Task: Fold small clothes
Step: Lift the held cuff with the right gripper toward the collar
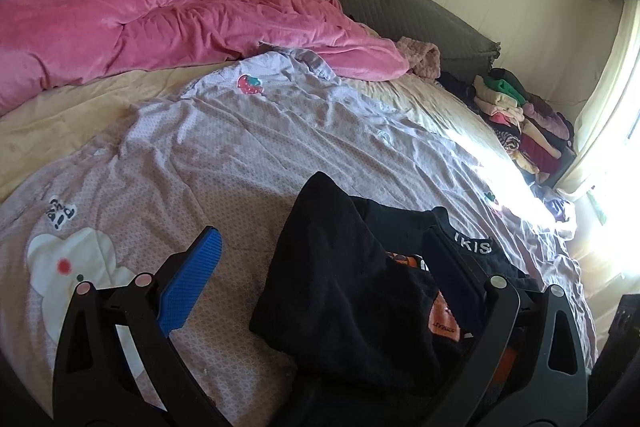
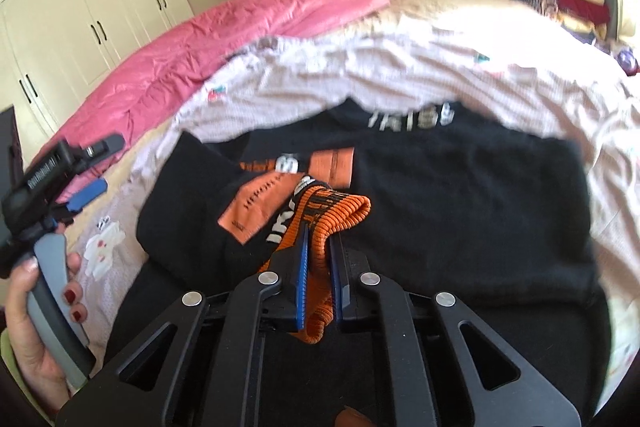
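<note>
The right gripper (image 2: 318, 259) is clenched on the orange ribbed hem (image 2: 340, 213) of the black sweater (image 2: 460, 195) lying at the bed's near edge. The left gripper (image 1: 320, 267) hangs released over it. The thin pinch may slip, dragging folded layers askew.

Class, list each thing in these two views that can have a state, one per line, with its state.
Right gripper: shut on the orange hem.
Left gripper: open, holding nothing.
Black top: spread on the bed, sleeve folded in, hem lifted.
Pink duvet: bunched.
Sheet: wrinkled.
Clothes pile: folded, stacked.
Wardrobe doors: closed.
</note>
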Available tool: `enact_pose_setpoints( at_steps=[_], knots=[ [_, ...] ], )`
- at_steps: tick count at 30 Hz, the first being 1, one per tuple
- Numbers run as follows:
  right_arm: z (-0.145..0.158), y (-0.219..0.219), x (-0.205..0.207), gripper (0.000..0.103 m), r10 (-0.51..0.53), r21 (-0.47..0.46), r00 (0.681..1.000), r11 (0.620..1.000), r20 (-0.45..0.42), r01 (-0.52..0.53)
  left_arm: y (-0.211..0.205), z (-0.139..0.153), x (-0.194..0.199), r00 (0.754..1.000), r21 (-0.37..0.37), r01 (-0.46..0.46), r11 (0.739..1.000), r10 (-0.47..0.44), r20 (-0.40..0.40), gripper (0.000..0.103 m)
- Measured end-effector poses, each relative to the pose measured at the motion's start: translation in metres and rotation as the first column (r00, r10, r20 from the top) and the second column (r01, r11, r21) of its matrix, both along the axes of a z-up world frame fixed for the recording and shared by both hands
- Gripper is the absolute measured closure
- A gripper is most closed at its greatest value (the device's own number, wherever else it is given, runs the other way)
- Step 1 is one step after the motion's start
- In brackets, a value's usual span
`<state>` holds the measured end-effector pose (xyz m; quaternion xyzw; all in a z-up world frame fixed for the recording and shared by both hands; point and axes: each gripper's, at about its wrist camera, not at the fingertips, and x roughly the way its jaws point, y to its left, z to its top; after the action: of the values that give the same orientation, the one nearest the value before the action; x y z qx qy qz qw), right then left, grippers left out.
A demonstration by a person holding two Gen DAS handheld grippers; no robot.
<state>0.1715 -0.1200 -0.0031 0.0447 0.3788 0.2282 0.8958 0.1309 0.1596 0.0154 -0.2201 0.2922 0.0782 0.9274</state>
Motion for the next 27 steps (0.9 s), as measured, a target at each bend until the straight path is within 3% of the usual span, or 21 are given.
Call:
enact_pose_setpoints(
  at_steps=[11,19,27],
  knots=[
    [0.041,-0.050,0.022,0.095,-0.113,-0.018,0.986,0.993,0.120,0.115,-0.002,0.000,0.002,1.000,0.006,0.013,1.000,-0.013,-0.003,0.009],
    [0.035,-0.085,0.031,0.095,-0.186,-0.023,0.976,0.981,0.114,0.190,-0.012,-0.003,0.006,0.999,0.015,0.049,0.999,-0.049,-0.016,0.009],
    [0.026,-0.098,0.035,0.095,-0.214,-0.037,0.971,0.975,0.108,0.219,-0.049,-0.010,0.018,0.983,0.099,0.180,0.979,-0.175,-0.060,0.009]
  ],
)
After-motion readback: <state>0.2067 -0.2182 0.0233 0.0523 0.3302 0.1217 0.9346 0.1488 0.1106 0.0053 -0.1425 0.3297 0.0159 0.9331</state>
